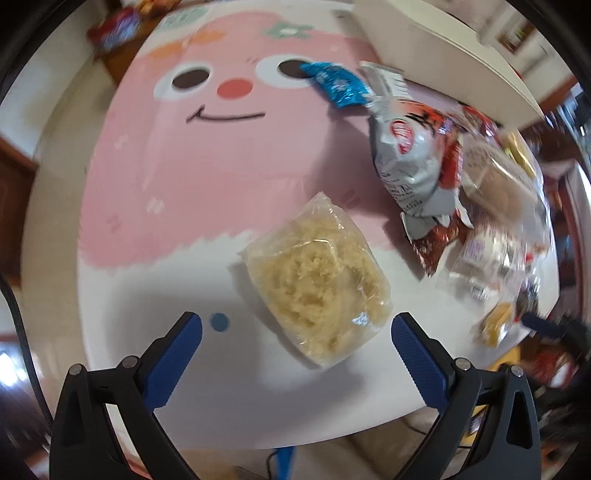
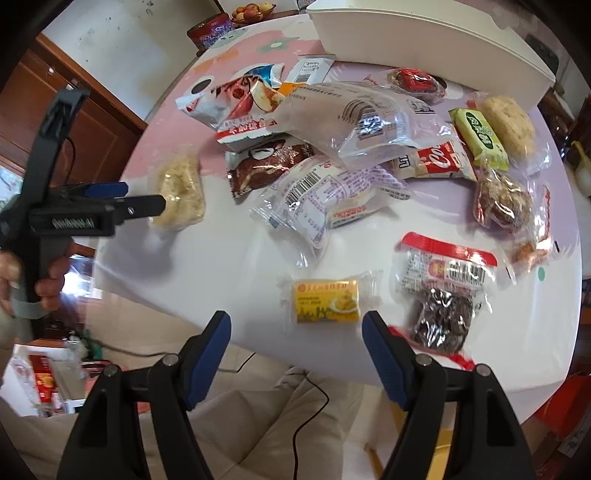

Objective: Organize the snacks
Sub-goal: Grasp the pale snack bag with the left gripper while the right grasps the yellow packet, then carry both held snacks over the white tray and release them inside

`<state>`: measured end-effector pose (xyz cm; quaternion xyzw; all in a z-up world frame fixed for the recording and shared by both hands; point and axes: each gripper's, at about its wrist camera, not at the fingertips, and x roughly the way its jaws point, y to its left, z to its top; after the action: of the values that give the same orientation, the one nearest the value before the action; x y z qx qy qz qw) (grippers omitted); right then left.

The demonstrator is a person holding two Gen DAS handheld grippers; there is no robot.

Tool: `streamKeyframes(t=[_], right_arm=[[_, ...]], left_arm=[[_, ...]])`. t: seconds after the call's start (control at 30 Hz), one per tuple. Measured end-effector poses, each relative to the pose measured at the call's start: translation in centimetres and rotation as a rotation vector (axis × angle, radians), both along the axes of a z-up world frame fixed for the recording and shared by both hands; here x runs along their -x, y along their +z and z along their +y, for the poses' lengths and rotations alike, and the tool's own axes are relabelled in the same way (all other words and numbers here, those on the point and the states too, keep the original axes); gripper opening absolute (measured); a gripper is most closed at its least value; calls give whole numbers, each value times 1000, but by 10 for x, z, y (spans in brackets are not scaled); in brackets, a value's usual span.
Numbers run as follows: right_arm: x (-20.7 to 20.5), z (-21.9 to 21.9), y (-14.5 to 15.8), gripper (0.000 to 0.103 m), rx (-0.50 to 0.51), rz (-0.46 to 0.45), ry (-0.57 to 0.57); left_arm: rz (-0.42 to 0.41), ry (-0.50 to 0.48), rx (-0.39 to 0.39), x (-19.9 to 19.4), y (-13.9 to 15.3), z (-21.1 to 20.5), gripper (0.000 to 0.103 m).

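A clear packet of pale yellow crumbly snack [image 1: 317, 280] lies on the round pink cartoon-face table [image 1: 207, 155]. My left gripper [image 1: 297, 325] is open just above and in front of it, the packet partly between the fingers; it also shows in the right wrist view [image 2: 144, 201] next to the same packet [image 2: 181, 192]. My right gripper [image 2: 295, 325] is open and empty at the table's near edge, just before a small yellow packet [image 2: 327, 301]. A dark snack in a red-topped wrapper [image 2: 443, 295] lies to its right.
Several wrapped snacks lie heaped mid-table: a silver-red bag [image 1: 410, 155], a blue packet [image 1: 336, 83], a brown packet [image 2: 269, 166], a green one [image 2: 480, 136]. A white box [image 2: 424, 33] stands at the back. A cable [image 2: 314, 402] runs over the beige cloth below the table.
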<state>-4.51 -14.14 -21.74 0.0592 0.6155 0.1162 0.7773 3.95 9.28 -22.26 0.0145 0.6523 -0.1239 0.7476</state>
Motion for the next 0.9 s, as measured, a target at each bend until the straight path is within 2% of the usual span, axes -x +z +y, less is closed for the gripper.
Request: streamKeyframes(t=[0.13,0.27,0.33,0.4,0.43,0.6,0.7,0.8,0.9], right_arm=[[-2,11,-6,70,85,-36,30],[-5,20,-16,66,143,-43,55],[-4,23,-18,60,175,-51,60],[-5,24,-21,48,213,-57,62],[-6,25,-22,47,229,-62,61],[-7,22,-22,42,229,-77,54],[-8,17,-22,41,202,-86,50],[-7,6,-19,41,143,-95,34],[-1,-5,-11,41,96,-102,20]], left_arm=[[63,117,41,-9,-17,2,102],[74,207,22,-15,-30,-3,102],[77,244,3,-18,-35,-7,102],[74,279,-17,-21,-39,-11,102],[72,290,-27,-22,-39,-13,102],[42,273,-116,-26,-44,-30,84],[-7,241,-115,-24,-40,-35,58],[-12,242,-98,-26,-42,-33,50],[-5,245,-72,-23,-41,-20,48]])
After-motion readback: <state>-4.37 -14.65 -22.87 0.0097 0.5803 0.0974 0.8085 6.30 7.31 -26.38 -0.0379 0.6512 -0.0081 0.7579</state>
